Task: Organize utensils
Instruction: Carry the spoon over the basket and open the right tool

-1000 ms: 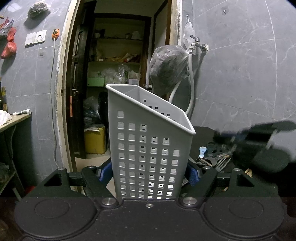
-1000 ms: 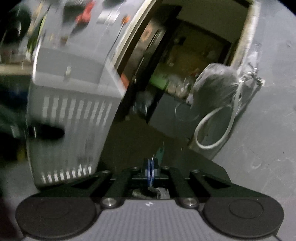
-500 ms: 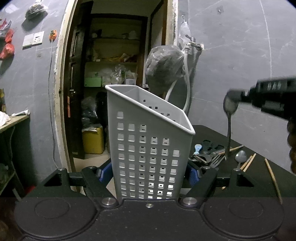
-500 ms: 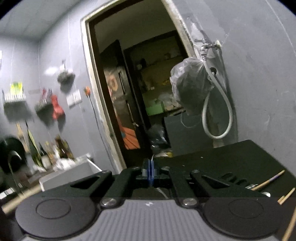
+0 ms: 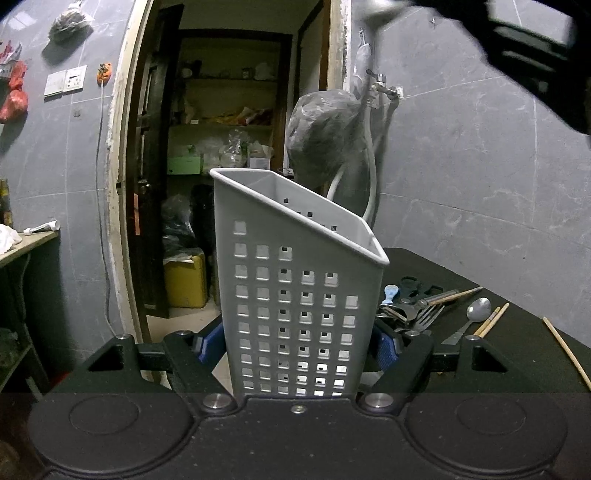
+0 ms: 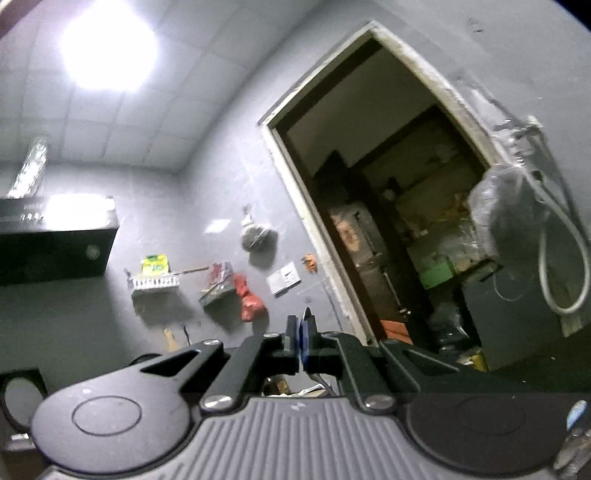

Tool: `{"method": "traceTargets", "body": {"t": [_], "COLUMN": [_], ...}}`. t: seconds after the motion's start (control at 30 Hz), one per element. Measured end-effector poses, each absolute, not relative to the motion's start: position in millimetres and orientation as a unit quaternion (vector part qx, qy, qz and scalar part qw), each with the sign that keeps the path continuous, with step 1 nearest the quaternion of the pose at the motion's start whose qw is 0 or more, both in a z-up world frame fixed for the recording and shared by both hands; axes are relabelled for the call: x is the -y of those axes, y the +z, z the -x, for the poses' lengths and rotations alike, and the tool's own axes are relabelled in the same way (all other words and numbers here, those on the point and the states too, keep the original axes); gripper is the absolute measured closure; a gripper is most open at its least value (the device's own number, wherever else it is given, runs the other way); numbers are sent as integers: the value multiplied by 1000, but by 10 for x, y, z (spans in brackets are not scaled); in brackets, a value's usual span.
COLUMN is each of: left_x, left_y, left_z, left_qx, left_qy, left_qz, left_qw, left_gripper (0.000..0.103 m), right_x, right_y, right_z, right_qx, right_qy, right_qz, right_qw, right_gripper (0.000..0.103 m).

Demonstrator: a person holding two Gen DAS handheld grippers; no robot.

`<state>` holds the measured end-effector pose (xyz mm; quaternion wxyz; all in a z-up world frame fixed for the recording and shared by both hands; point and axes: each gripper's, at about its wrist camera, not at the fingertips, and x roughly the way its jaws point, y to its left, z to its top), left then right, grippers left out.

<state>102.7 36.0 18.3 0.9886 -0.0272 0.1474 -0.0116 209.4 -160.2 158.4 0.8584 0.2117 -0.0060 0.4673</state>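
A grey perforated utensil basket (image 5: 295, 280) with a slanted rim stands upright between my left gripper's (image 5: 295, 345) blue pads, which are shut on its sides. The right gripper's black body (image 5: 524, 40) is blurred high at the upper right, above the basket. A blurred metal spoon bowl (image 5: 384, 9) sticks out from it at the top edge. In the right wrist view my right gripper (image 6: 301, 343) is shut, with a thin metal handle (image 6: 322, 381) showing just below its pads. That view is tilted up at the wall and doorway.
On the black table (image 5: 524, 273) right of the basket lie a fork (image 5: 428, 317), a spoon (image 5: 478, 308), chopsticks (image 5: 493, 319), a blue-handled piece (image 5: 389, 293) and scissors (image 5: 419, 288). A tap with a hose (image 5: 373, 162) and a bagged bundle hang behind.
The right gripper has risen from the utensil pile to high above the basket, rolling as it went, with a spoon in it. The left gripper and the basket have stayed put.
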Motion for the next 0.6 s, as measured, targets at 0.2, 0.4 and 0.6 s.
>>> {"method": "traceTargets", "body": {"t": [0.2,0.4,0.6], "left_x": [-370,-368,-366], "left_y": [180,179,177], "left_z": [-979,-973,-976], "left_qx": [-146,-146,-146], "left_qy": [-16,-15,-15], "left_qz": [27,27,27], "left_qw": [989,989,989], "left_gripper": [25,25,25], "right_x": [1382,1270,1228], "right_y": [1353,1119,968], "right_z": [-2256,-2265,-2188], "right_qx": [-44,-107,-135], "right_qy": [459,438,420], "right_qz": [-208,-191,-158], "right_qw": [863,872,883], "right_gripper": [101,101,99]}}
